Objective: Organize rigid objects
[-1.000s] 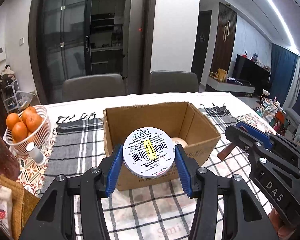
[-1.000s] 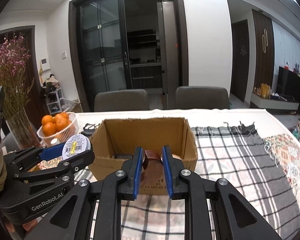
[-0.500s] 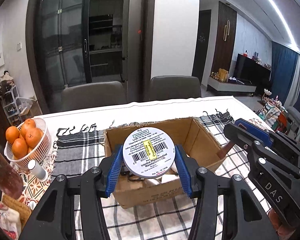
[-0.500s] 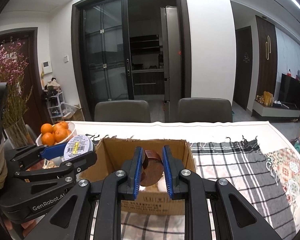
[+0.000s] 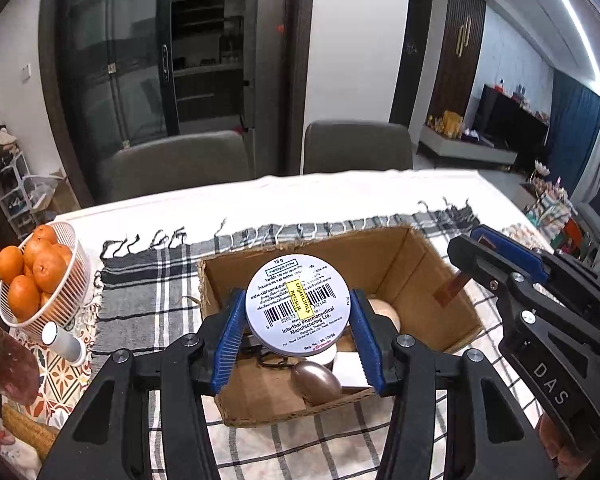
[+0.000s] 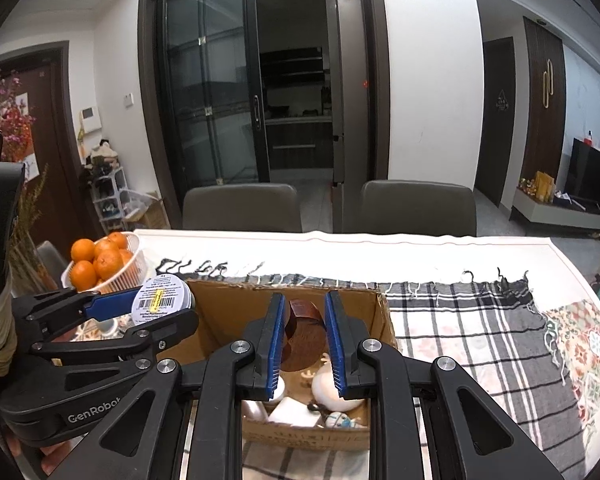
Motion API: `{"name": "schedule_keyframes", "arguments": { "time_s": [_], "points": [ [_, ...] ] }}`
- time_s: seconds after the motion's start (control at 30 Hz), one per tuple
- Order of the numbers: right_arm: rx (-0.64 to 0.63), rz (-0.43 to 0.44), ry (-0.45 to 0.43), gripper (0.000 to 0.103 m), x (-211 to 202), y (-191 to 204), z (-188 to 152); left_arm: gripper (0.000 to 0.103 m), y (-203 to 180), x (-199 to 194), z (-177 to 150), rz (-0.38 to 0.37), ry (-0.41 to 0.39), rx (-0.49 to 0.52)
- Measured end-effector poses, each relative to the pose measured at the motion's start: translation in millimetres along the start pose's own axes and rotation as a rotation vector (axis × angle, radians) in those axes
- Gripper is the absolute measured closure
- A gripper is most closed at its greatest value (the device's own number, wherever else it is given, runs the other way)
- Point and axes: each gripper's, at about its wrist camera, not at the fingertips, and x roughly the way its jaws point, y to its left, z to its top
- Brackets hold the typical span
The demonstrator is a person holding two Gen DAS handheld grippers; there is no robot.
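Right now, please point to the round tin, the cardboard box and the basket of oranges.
round tin [image 5: 298,304], left wrist view, labelled face.
cardboard box [image 5: 388,258], left wrist view, inner far wall.
basket of oranges [image 5: 70,296], left wrist view, white side wall.

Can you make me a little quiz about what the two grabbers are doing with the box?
1. True or false: the left gripper holds a round white tin.
2. What does the right gripper hold? A) an orange B) a brown tape roll C) nothing
3. Fill in: both grippers are held above the open cardboard ____.

Key: 1 true; 2 B; 3 box. The oranges sit in a white basket beside it.
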Motion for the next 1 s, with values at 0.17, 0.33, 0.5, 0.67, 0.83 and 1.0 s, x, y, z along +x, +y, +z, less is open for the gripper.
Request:
{"name": "schedule_keyframes", "arguments": {
  "time_s": [0.17,0.33,0.5,0.67,0.83,1.0],
  "points": [
    [-0.010,-0.001,0.053,0.081,19,-2,2,0.052,3,21,1,0.009,0.072,-0.008],
    [0.004,0.006,0.116,0.077,36,-5,0,0.046,5,29,0,0.037,0.107,-0.017],
    [0.030,-0.015,0.155,0.068,40,-9,-4,0.041,5,18,-2,0.080,0.068,-0.009],
    [0.041,-0.050,0.144,0.066,25,-10,-10,0.036,4,-3,-7,0.133,0.010,-0.002],
    [0.072,-0.068,0.116,0.063,1,-11,-15,0.032,-2,-31,-14,0.145,-0.042,-0.001],
    [0.086,-0.090,0.080,0.057,-34,-7,-22,0.023,-7,-65,-29,0.154,-0.097,-0.009]
  ]
}}
